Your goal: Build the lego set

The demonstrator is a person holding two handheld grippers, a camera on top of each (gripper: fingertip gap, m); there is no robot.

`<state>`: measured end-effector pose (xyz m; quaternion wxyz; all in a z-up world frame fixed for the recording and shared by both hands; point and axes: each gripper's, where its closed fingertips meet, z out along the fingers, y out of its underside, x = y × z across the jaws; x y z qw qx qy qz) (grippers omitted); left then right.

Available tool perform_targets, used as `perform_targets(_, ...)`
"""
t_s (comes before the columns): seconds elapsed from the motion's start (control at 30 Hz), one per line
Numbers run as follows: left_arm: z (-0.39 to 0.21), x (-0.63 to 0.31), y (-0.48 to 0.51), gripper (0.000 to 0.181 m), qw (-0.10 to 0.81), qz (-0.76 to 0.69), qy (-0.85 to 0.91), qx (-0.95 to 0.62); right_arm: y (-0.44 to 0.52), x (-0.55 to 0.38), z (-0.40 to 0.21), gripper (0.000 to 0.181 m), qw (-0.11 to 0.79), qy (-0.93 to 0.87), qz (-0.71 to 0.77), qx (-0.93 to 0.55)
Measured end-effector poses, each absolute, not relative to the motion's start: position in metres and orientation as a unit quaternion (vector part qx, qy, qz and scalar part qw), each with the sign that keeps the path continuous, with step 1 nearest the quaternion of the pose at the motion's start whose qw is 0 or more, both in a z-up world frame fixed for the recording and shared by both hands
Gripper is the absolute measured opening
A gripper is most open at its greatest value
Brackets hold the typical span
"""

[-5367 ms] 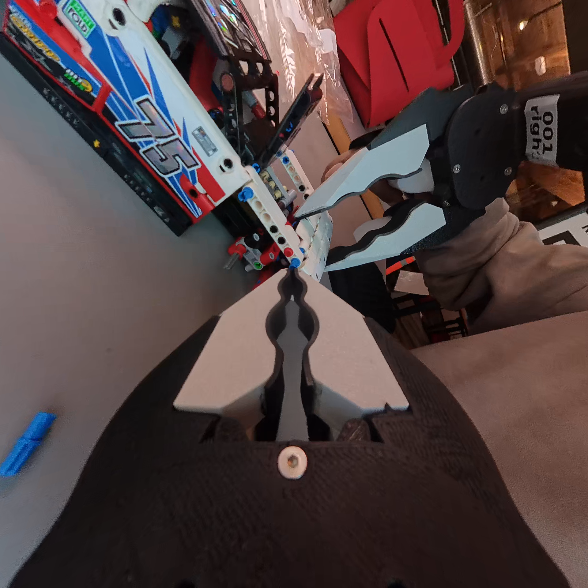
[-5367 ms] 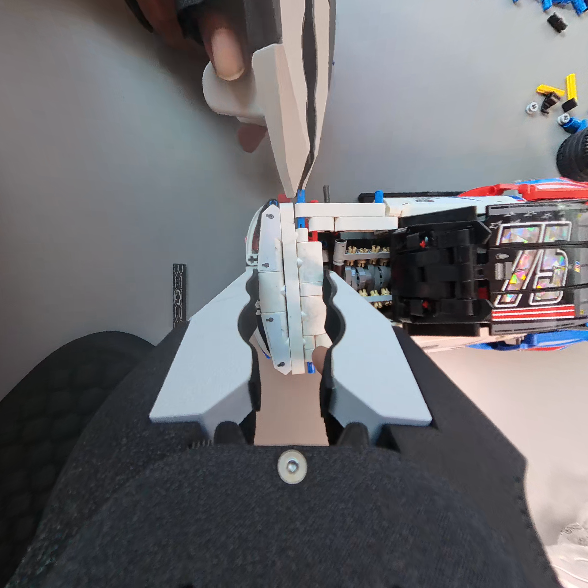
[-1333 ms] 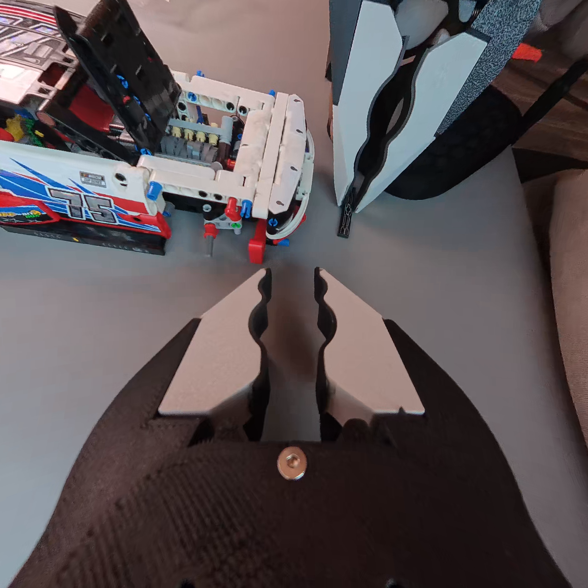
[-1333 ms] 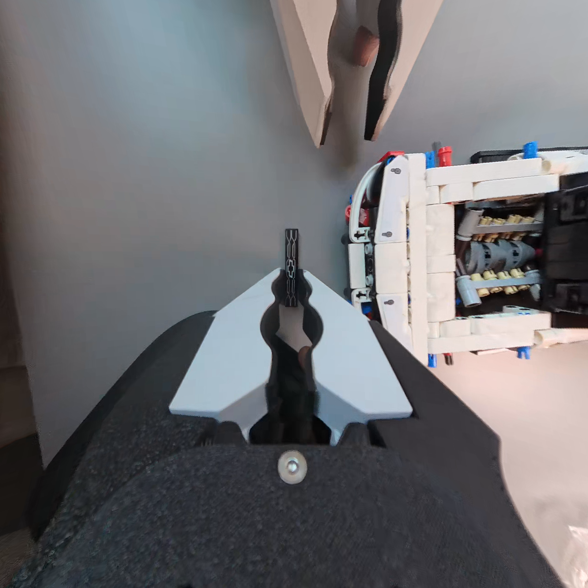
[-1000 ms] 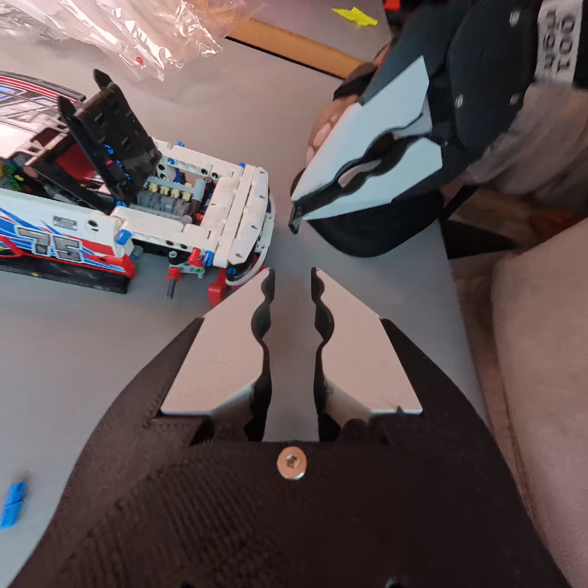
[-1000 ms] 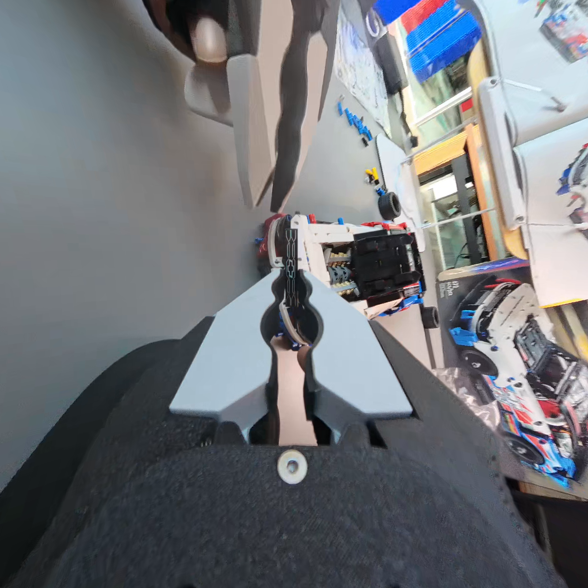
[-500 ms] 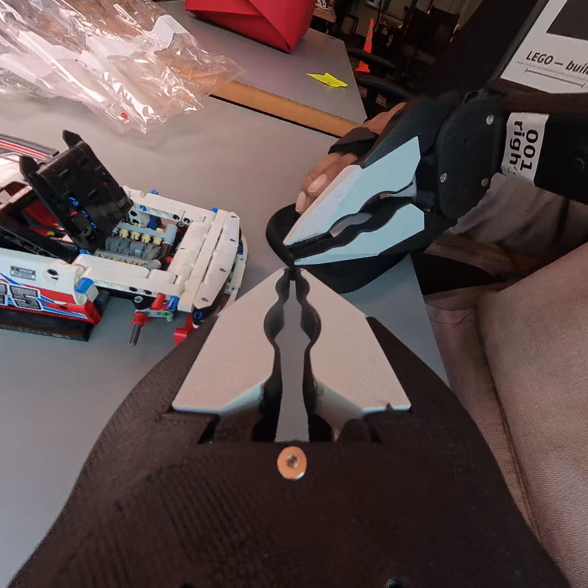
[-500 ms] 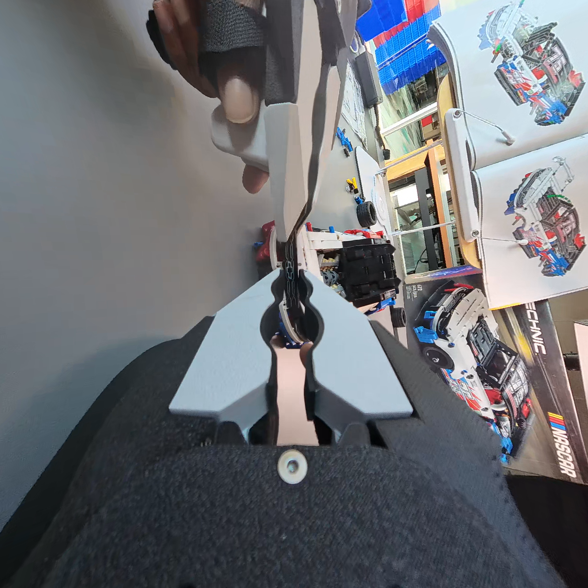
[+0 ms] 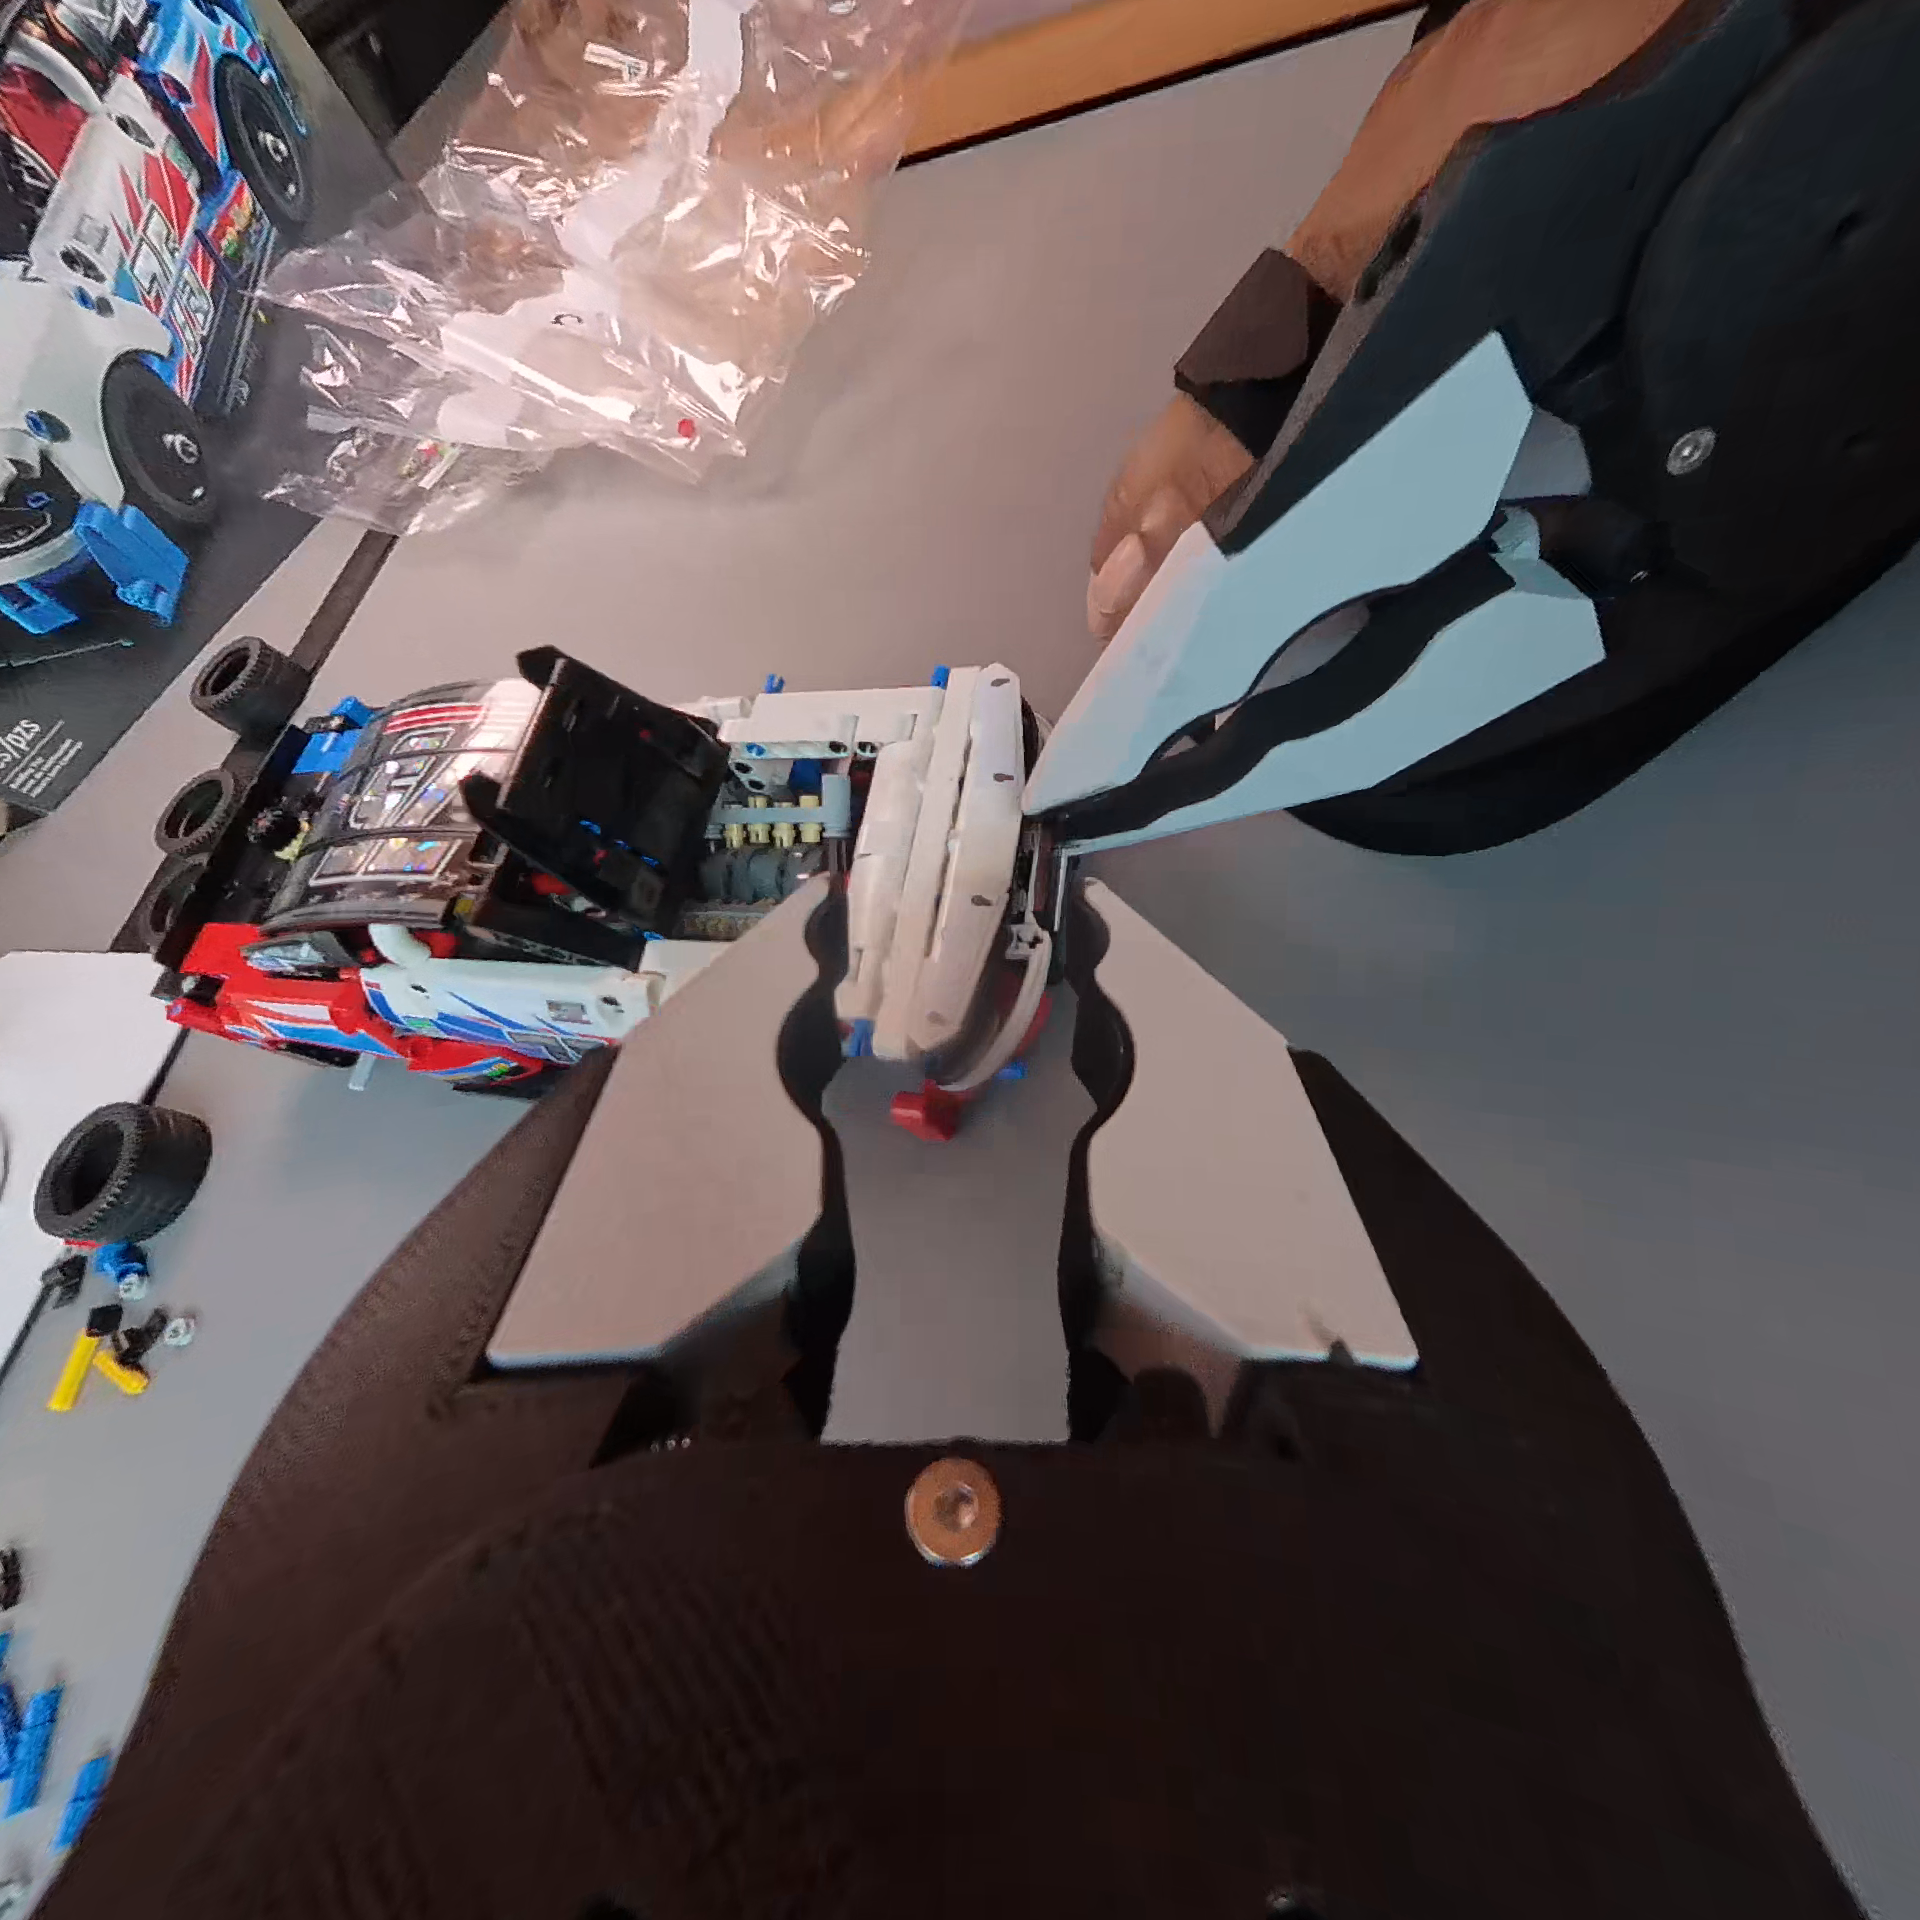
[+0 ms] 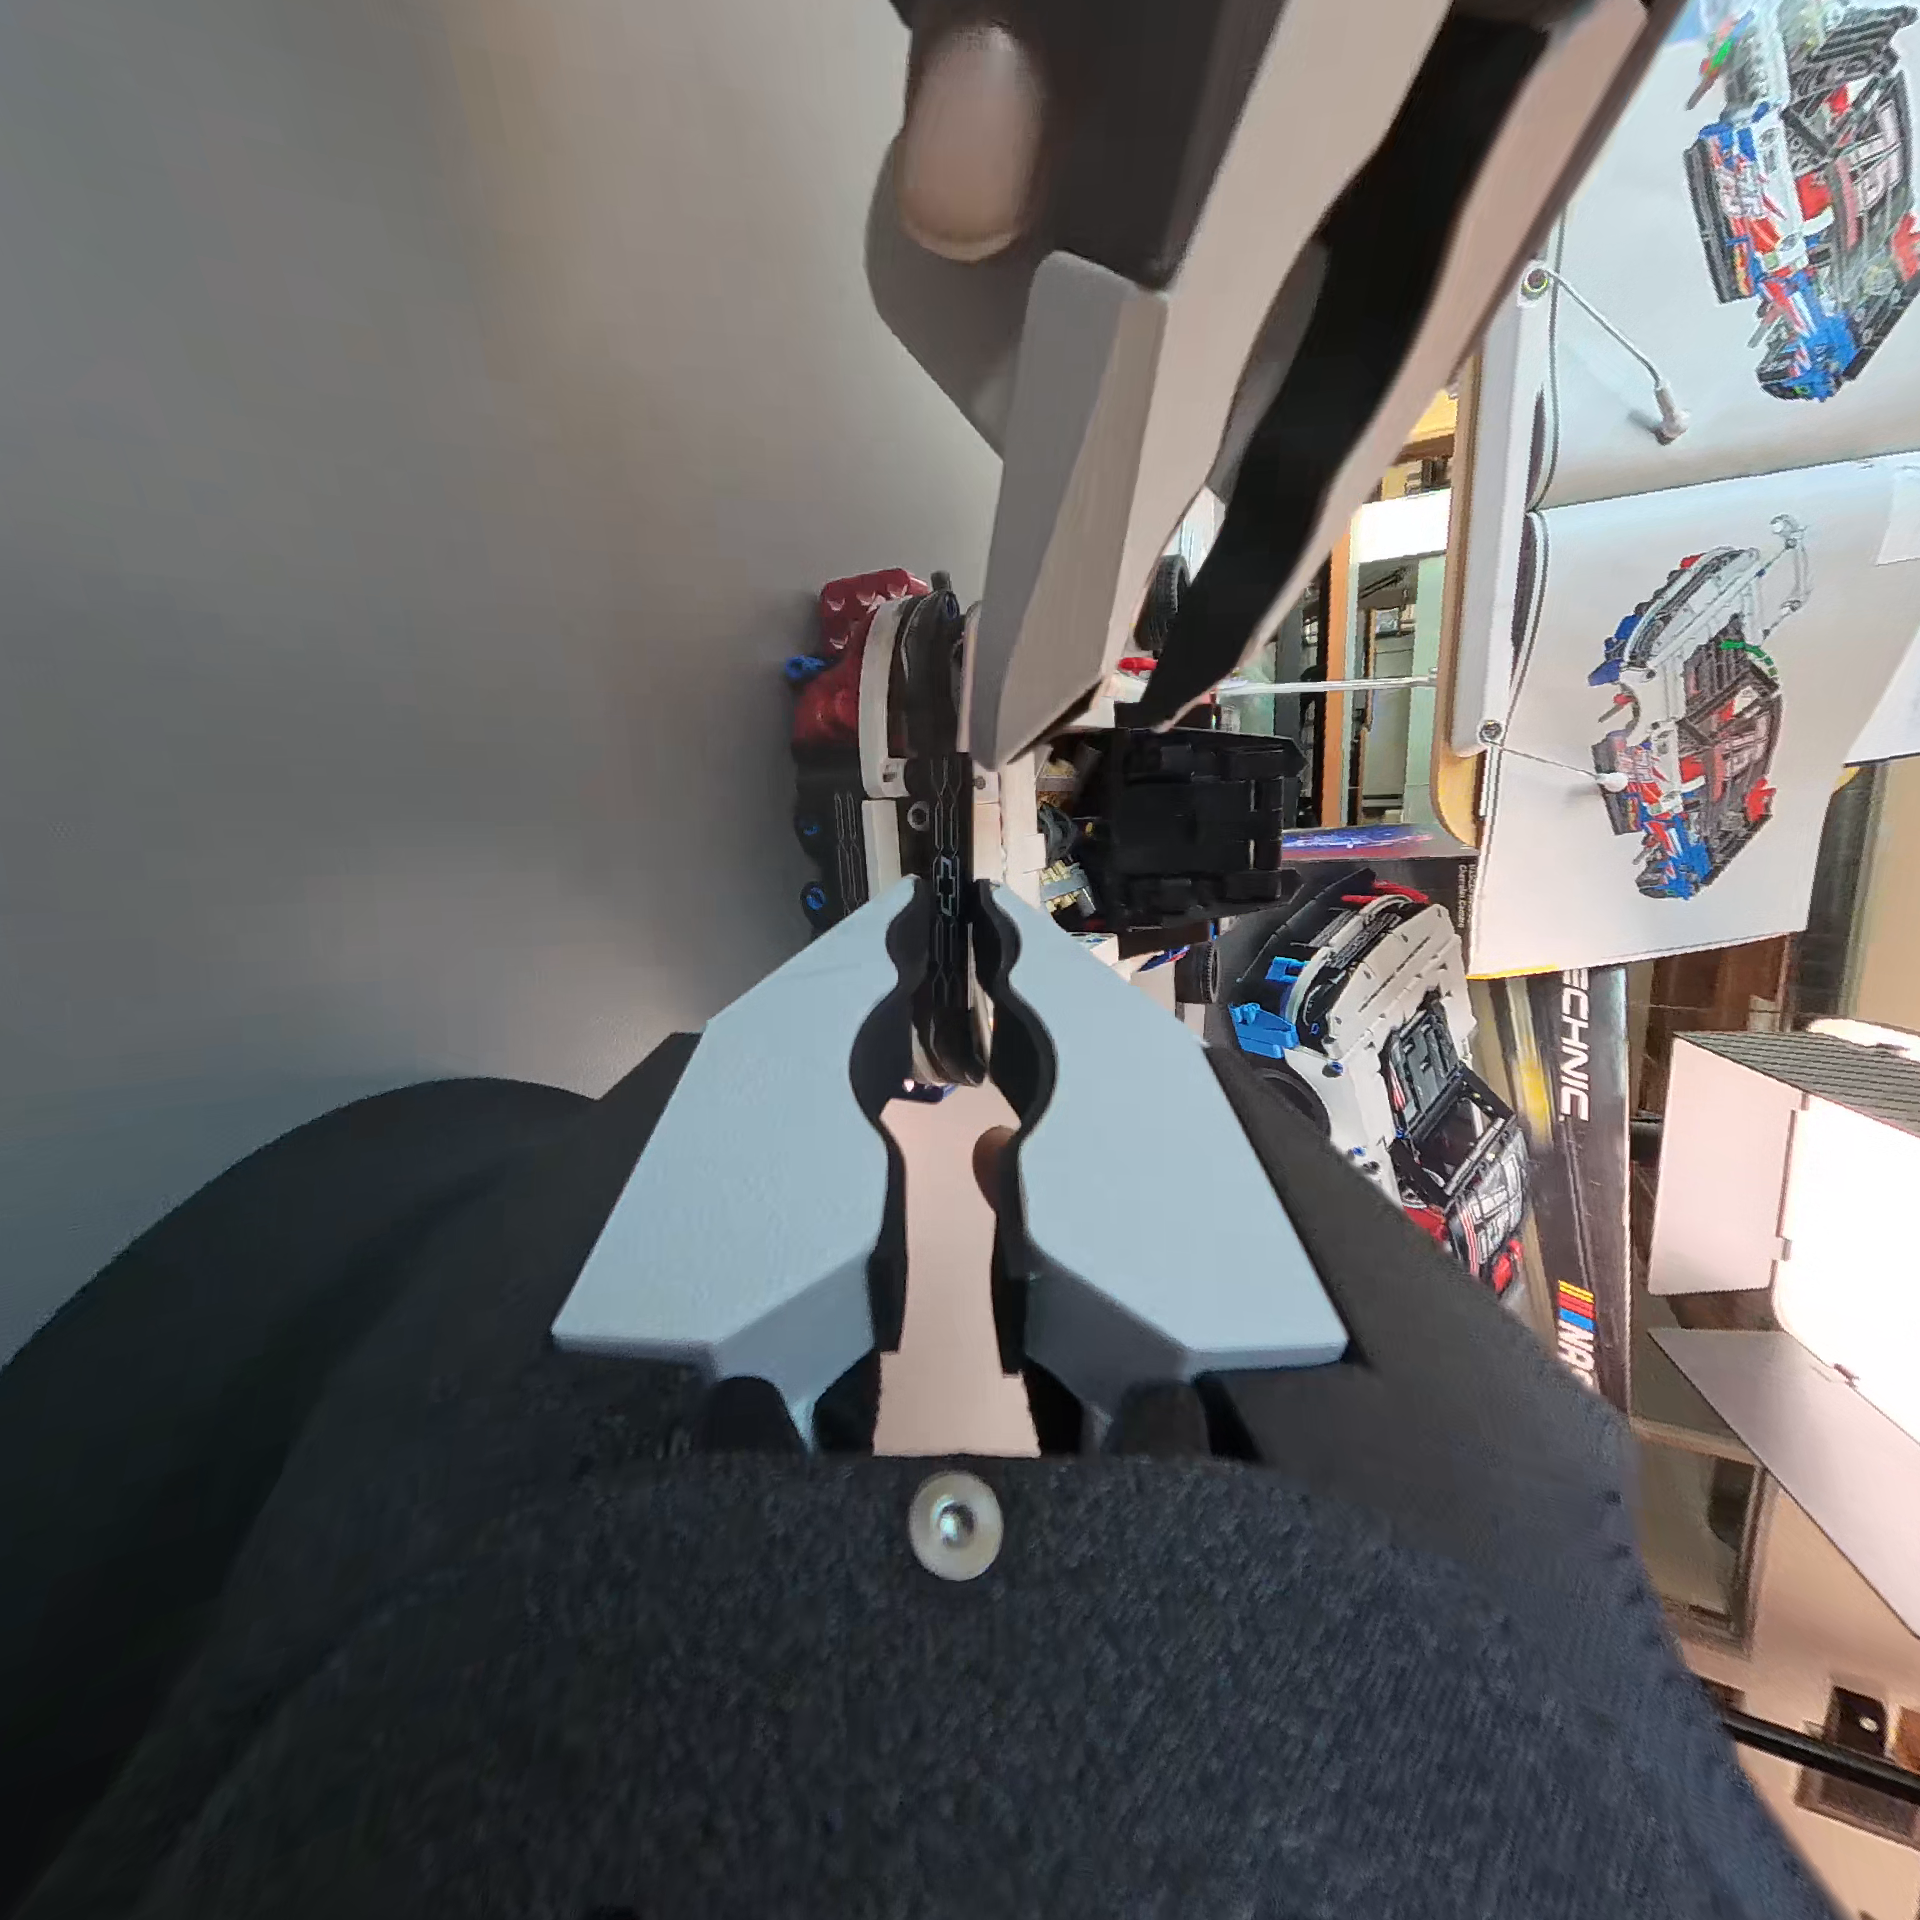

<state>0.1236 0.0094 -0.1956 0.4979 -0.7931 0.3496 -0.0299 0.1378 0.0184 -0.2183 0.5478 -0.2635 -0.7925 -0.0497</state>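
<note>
- The lego car (image 9: 499, 914) sits on the grey table (image 9: 1455, 1091). Its white front end (image 9: 935, 883) is the reference for all positions below.
- The left gripper (image 9: 945, 925) is spread wide. Its two fingers straddle the white front end, one on the engine-bay side and one on the outer face. Whether either finger touches the bumper cannot be told.
- The right gripper (image 10: 951, 914) is clenched on a thin black strip (image 10: 943, 894). It holds the strip flat against the outer face of the front end.
- Judged step: seating the strip on the nose of the car while the left gripper braces it.
- Risk: the strip is narrow and pinched near one end. An off-axis push could make it pivot or slip out.
- Risk: the car has no wheels fitted and could slide if the left gripper does not close first.
- Risk: the left fingertip (image 10: 1023, 665) crowds the strip's far end, so the tools could collide.
- A loose tyre (image 9: 120, 1174) lies well away, beyond the car's rear.
</note>
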Motion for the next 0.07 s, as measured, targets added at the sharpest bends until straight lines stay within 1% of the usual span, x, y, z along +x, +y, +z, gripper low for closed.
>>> perform_targets(0.07,-0.1976,0.1261,0.0159,0.043,0.473,-0.021,0.377,-0.796,0.0198,0.1372,-0.2218,0.005,0.542,-0.797,-0.060,-0.260)
